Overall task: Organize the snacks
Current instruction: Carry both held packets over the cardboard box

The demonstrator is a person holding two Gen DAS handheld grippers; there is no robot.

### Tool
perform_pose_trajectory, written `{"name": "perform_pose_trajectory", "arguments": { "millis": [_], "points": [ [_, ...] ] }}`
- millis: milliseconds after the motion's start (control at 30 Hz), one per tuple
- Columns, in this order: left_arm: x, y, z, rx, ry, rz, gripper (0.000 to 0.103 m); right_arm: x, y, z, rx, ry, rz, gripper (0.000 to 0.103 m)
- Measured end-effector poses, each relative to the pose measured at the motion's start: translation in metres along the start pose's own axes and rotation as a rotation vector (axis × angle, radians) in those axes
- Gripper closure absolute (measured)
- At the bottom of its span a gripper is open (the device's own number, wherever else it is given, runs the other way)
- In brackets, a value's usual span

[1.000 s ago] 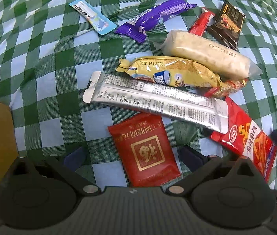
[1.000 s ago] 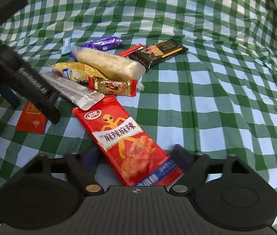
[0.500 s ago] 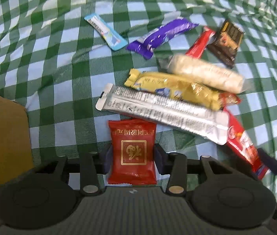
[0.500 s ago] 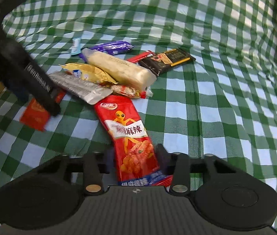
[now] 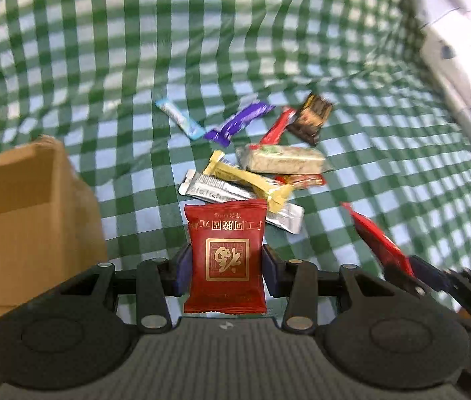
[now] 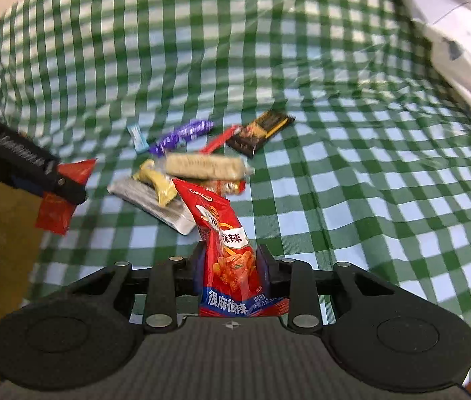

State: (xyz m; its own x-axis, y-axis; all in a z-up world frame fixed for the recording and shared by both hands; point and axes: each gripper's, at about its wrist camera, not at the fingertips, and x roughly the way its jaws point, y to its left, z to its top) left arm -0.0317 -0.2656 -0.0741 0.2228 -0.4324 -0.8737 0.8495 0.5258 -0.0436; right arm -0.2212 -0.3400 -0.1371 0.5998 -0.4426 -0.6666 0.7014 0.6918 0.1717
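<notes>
My left hand-held gripper (image 5: 223,266) pinches a dark red sachet (image 5: 224,256) with a gold square emblem, lifted clear of the table (image 5: 385,166). My right hand-held gripper (image 6: 232,268) is closing on a red spicy-snack pack (image 6: 227,253) reading "很麻很辣", likewise above the table.

Dark-red sachet (image 5: 226,253) and red spicy-snack packet (image 6: 232,260) lifted; other snacks (image 5: 252,166) heaped on cloth.

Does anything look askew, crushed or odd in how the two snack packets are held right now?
The right tongs are closing on the spicy snack bag, pinching it narrow so it buckles. The left tongs hold the dark red sachet flat and square. Nothing spilled.
</notes>
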Motion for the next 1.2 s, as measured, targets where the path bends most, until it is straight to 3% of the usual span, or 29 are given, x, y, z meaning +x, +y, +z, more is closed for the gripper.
{"name": "perform_pose_trajectory", "arguments": {
  "millis": [233,633,900,1200],
  "points": [
    [-0.097,0.034,-0.043,-0.032,-0.094,0.013,0.055,-0.067,0.050,0.007,-0.015,-0.078,0.071,0.071],
    [-0.207,0.143,-0.142,-0.186,-0.163,0.168,0.055,-0.144,0.182,-0.016,-0.137,-0.081,0.293,0.071],
    [-0.243,0.193,-0.192,-0.293,-0.212,0.174,0.055,-0.178,0.247,-0.029,-0.253,-0.074,0.323,0.070],
    [-0.251,0.215,-0.205,-0.337,-0.233,0.157,0.055,-0.194,0.274,-0.033,-0.326,-0.076,0.301,0.070]
  ]
}}
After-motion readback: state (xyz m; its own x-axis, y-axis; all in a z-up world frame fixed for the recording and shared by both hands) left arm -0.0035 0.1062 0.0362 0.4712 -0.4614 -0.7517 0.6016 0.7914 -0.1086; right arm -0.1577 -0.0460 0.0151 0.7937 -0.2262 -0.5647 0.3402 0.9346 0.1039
